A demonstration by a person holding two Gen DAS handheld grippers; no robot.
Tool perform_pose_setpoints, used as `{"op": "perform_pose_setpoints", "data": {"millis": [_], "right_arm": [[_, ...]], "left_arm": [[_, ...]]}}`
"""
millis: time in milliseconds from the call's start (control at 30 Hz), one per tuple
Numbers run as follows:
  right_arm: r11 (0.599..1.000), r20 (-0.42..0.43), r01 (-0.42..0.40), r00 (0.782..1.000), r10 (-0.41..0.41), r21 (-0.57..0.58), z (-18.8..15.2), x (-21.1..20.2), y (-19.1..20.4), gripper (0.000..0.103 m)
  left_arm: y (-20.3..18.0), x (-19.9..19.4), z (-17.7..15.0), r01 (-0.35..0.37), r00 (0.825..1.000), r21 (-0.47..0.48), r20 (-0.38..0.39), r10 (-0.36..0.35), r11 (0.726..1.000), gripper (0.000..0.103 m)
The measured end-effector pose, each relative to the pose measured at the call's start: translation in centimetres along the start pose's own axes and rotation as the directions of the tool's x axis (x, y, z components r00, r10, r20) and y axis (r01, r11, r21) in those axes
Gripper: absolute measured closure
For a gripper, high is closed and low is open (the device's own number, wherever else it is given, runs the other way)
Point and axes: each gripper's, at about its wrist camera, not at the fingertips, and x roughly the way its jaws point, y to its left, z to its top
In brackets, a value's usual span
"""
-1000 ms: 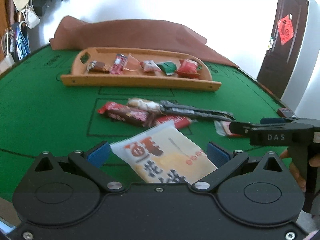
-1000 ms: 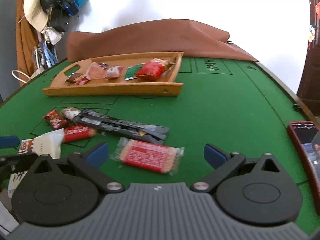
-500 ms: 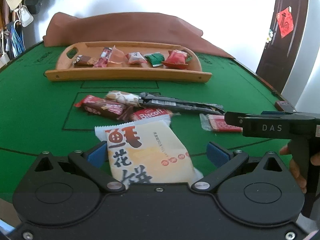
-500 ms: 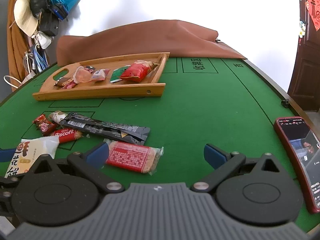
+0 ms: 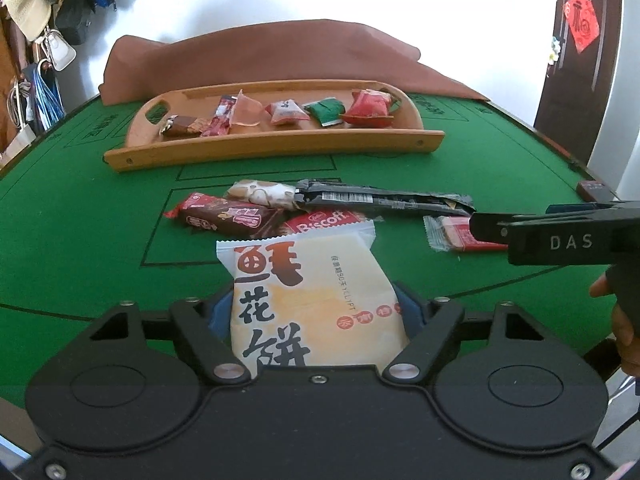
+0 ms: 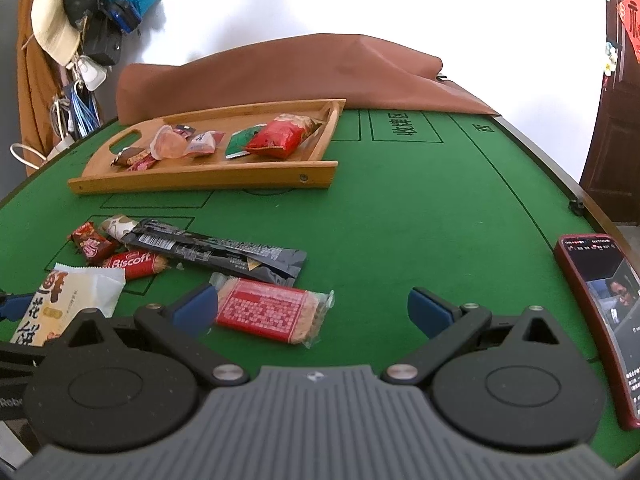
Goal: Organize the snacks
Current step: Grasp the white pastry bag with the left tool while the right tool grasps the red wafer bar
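My left gripper [image 5: 312, 312] is shut on a white-and-yellow pastry packet [image 5: 308, 292] and holds it just above the green table. The packet also shows in the right wrist view [image 6: 68, 300]. My right gripper [image 6: 312, 312] is open and empty, with a red cracker packet [image 6: 268, 312] by its left finger. A wooden tray [image 5: 272, 148] at the back holds several snacks. Loose on the felt lie a Biscoff packet [image 5: 320, 220], a brown-red bar [image 5: 224, 216], a nougat bar [image 5: 260, 194] and a long black packet [image 5: 384, 200].
A red phone [image 6: 600, 312] lies at the table's right edge. A brown cloth [image 5: 272, 60] is heaped behind the tray. Bags and hats hang on the wall at far left [image 6: 72, 20]. A dark door [image 5: 580, 60] stands at right.
My left gripper closed on the pastry packet, which now stands straight between the fingers. The right gripper drew back a little; the red cracker packet now sits by its left finger.
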Motion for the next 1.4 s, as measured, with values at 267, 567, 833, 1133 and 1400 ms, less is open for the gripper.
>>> {"op": "perform_pose_setpoints", "data": {"millis": [267, 567, 833, 1133, 1400], "right_arm": [[0.998, -0.019, 0.021, 1.000, -0.022, -0.062, 0.2, 0.8, 2.1, 0.000], [0.996, -0.088, 0.042, 0.995, -0.049, -0.075, 0.4, 1.9, 3.4, 0.000], [0.996, -0.085, 0.027, 0.996, -0.035, -0.086, 0.4, 2.0, 4.2, 0.003], [0.997, -0.037, 0.032, 0.999, -0.034, -0.071, 0.0, 1.3, 4.3, 0.024], [0.999, -0.029, 0.014, 0.999, -0.015, -0.036, 0.1, 0.8, 3.8, 0.027]], "left_arm": [[2.0, -1.1, 1.2, -0.051, 0.997, -0.015, 0.051, 0.052, 0.999, 0.027], [4.7, -1.3, 2.0, -0.099, 0.992, -0.071, 0.067, 0.103, 0.993, 0.026], [5.7, -1.0, 1.9, -0.108, 0.992, -0.095, 0.055, 0.114, 0.990, 0.026], [5.8, -0.9, 1.7, -0.111, 0.992, -0.101, 0.047, 0.116, 0.989, 0.026], [6.0, -0.8, 1.9, -0.116, 0.992, -0.107, 0.046, 0.121, 0.987, 0.026]]}}
